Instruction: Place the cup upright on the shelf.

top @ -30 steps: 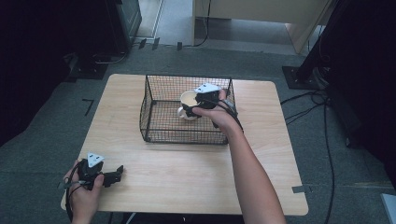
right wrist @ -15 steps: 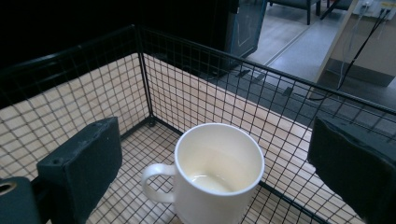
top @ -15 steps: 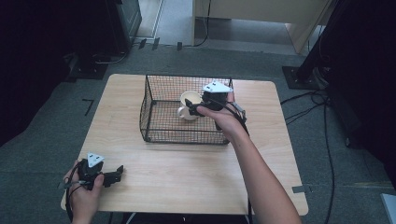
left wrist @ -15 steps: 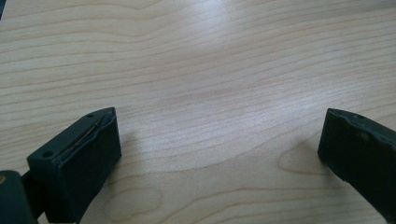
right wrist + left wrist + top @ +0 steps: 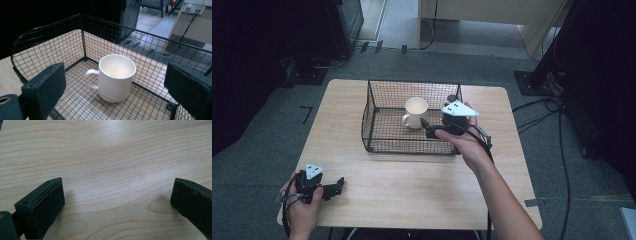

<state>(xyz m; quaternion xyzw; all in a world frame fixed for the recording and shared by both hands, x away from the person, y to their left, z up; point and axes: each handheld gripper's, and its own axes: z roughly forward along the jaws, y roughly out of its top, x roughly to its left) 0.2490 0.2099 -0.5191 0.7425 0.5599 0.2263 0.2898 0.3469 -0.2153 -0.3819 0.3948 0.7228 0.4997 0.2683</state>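
Jaws of the right gripper [image 5: 113,87] stand spread wide, released, just above one white ceramic mug [image 5: 115,77], which sits upright between them inside the single black wire basket [image 5: 379,142] at the middle of the light wooden table [image 5: 412,185]. Left gripper [image 5: 117,200] rests released at the table's near left corner, with bare wood beside it.
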